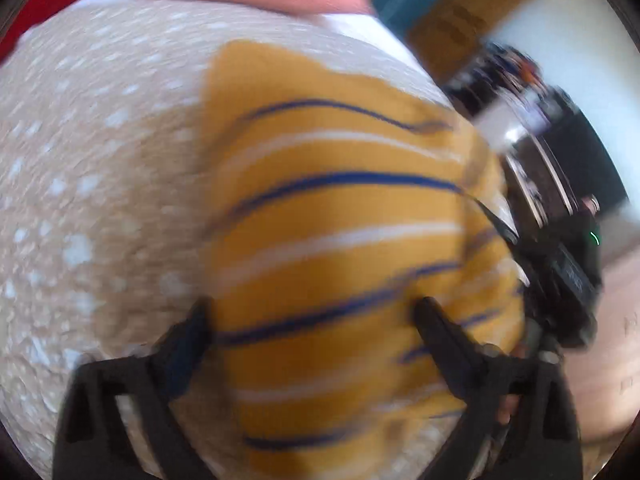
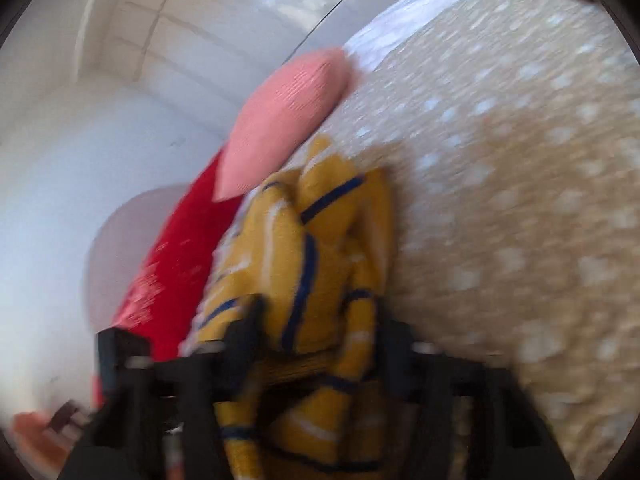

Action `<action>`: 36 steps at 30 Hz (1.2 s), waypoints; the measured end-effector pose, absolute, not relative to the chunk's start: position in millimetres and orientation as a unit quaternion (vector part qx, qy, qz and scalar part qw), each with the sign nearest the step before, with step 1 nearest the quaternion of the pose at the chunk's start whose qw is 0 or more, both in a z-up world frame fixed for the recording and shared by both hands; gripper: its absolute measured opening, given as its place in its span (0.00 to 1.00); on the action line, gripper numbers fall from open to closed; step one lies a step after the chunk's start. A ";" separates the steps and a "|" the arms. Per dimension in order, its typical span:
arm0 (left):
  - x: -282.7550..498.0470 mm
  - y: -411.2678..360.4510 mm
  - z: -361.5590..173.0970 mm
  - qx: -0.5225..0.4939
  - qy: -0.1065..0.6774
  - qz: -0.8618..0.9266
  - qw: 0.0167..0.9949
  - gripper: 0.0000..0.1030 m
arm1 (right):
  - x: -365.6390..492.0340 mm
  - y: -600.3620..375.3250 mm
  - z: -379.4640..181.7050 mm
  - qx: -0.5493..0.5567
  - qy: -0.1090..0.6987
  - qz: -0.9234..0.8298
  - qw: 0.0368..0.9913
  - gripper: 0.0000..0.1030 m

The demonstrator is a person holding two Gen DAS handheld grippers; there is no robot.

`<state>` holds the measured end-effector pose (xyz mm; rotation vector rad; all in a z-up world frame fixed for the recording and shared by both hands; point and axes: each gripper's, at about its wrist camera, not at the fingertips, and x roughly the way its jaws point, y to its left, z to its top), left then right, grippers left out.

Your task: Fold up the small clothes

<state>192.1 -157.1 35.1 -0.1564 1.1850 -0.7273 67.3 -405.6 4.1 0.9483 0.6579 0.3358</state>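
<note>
A small mustard-yellow garment (image 1: 340, 208) with blue and white stripes lies on a beige bedspread (image 1: 100, 168) with white dots. In the left wrist view my left gripper (image 1: 312, 312) is open, its fingers spread over the garment's near part without gripping it. The right gripper's body (image 1: 568, 276) shows at the garment's right edge. In the right wrist view my right gripper (image 2: 316, 320) has bunched yellow fabric (image 2: 316, 264) between its fingers and looks shut on it. Both views are blurred.
A pink pillow (image 2: 280, 120) and a red pillow (image 2: 176, 272) lie at the head of the bed, beyond the garment. White walls (image 2: 80, 160) lie behind. Dark furniture and clutter (image 1: 552, 148) stand off the bed's right side.
</note>
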 end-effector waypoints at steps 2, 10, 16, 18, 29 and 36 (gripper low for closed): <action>184.8 -153.2 58.4 -0.065 0.526 -0.332 0.780 0.68 | 67.0 -403.9 10.0 0.469 0.294 0.202 0.808 0.41; 173.0 -114.4 79.7 -0.037 0.510 -0.243 0.824 0.67 | 52.2 -394.2 19.1 0.455 0.308 0.191 0.814 0.50; 127.0 -81.0 75.4 -0.047 0.498 -0.202 0.842 0.71 | 20.7 -410.3 35.6 0.431 0.277 0.090 0.854 0.50; 110.6 -71.6 78.7 -0.057 0.487 -0.185 0.852 0.74 | 13.8 -399.1 57.2 0.407 0.258 0.121 0.868 0.49; 41.9 -52.3 86.7 -0.062 0.478 -0.160 0.862 0.74 | 15.0 -335.2 34.2 0.315 0.397 0.135 0.852 0.15; 1.1 -39.3 107.3 -0.015 0.427 -0.121 0.896 0.75 | -12.5 -346.6 19.3 0.335 0.396 0.114 0.848 0.08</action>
